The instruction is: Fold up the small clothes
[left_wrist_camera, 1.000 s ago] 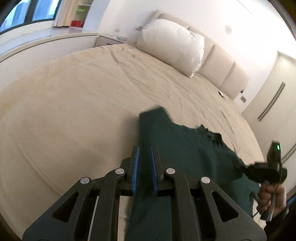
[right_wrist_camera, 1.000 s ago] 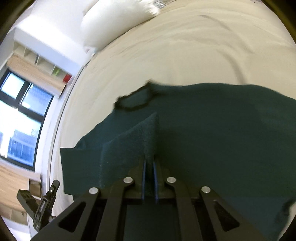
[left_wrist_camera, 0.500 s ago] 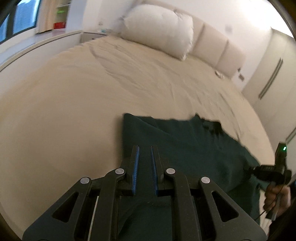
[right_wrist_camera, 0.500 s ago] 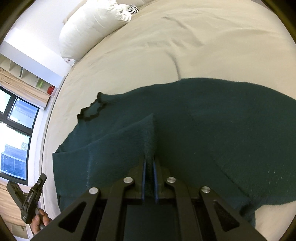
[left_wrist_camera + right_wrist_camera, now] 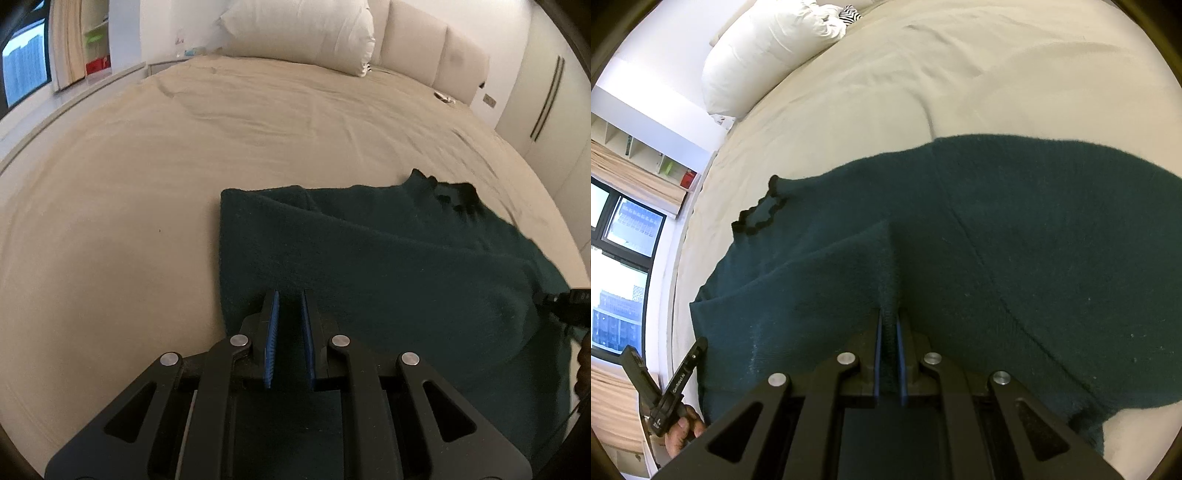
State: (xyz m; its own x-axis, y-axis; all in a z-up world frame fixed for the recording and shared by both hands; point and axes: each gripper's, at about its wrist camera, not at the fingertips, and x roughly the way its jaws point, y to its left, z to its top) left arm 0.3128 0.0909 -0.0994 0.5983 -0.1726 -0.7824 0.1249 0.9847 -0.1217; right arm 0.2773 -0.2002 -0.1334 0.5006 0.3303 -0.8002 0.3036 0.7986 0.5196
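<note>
Right claw pinching a ridge of the dark green sweater spread on the bed. Left claw narrowly parted over its edge, apparently gripping nothing. Risk: one-sided pull, crooked bunched fold.

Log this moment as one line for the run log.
stage: fold in progress | left gripper: open over dark green sweater | right gripper: shut on sweater fold | surface: beige bed
</note>
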